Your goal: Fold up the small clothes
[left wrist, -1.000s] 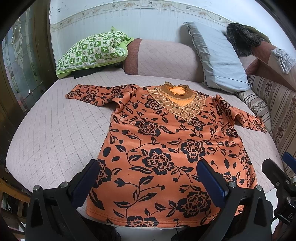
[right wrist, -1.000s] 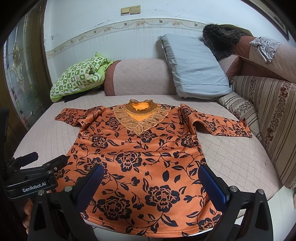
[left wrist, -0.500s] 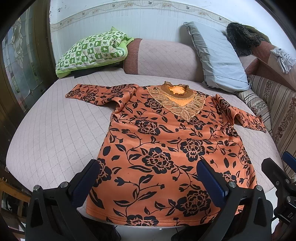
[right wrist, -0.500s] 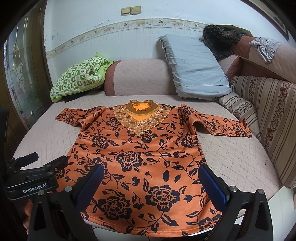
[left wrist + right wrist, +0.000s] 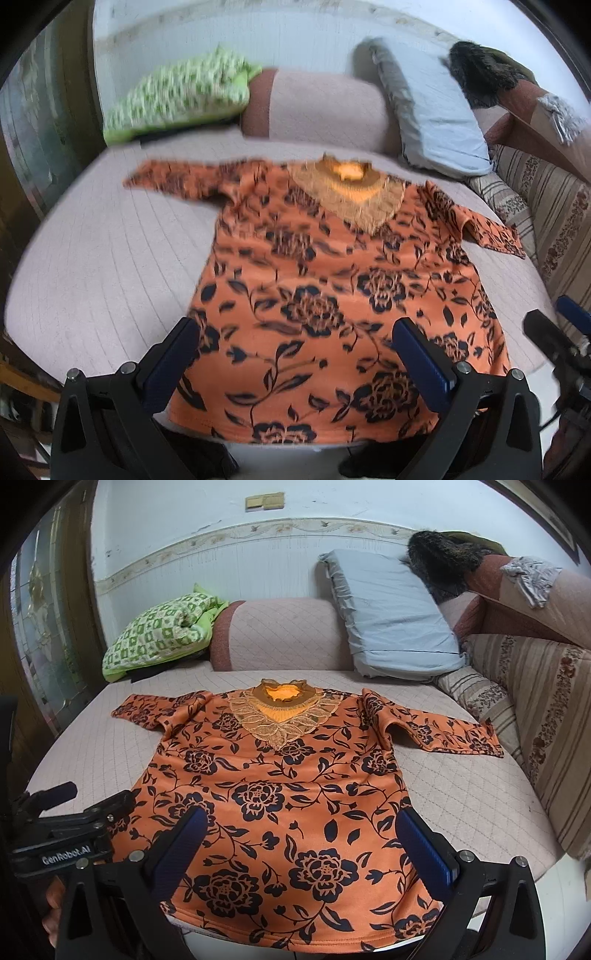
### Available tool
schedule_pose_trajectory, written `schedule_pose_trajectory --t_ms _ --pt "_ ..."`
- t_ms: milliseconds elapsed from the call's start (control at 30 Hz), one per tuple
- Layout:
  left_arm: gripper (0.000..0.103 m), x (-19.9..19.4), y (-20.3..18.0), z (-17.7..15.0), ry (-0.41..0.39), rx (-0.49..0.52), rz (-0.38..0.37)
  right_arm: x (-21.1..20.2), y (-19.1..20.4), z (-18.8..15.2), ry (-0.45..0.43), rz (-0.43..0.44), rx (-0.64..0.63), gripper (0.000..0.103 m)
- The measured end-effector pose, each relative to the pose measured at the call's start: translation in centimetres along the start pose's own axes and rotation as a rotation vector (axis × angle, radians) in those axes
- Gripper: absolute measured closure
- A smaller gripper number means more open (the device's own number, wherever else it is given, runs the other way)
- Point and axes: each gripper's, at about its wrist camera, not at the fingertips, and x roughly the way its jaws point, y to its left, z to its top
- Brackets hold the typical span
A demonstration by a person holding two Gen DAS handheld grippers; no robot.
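The orange shirt (image 5: 295, 797) lay flat on the bed (image 5: 85, 753), unfolded. Both the left gripper (image 5: 295, 354) and right gripper (image 5: 301, 842) hung open, empty. Next, probably, a sleeve needed gripping.

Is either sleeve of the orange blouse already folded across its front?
No: the blouse lies flat on the bed, with both sleeves spread outward.
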Motion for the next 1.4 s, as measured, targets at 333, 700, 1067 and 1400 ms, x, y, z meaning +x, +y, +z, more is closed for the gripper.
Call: schedule_pose_trajectory --t_ms 333,700,1067,1400 --pt "0.000 5.4 12.7 -5.0 0.235 -0.383 0.029 6.8 -18.5 -5.2 0.363 0.110 0.439 0.000" --pt "0.085 7.9 11.1 -7.4 0.335 -0.277 0.027 11.4 -17.8 -10.2 0.574 0.151 0.363 0.087" --pt "0.087 8.0 11.9 -8.0 0.409 -0.278 0.057 10.0 -19.6 -12.5 0.687 0.069 0.359 0.094" --pt "0.017 4.8 8.8 -0.3 0.019 -0.221 0.024 8.2 -30.7 -3.3 0.117 0.165 0.698 0.011"
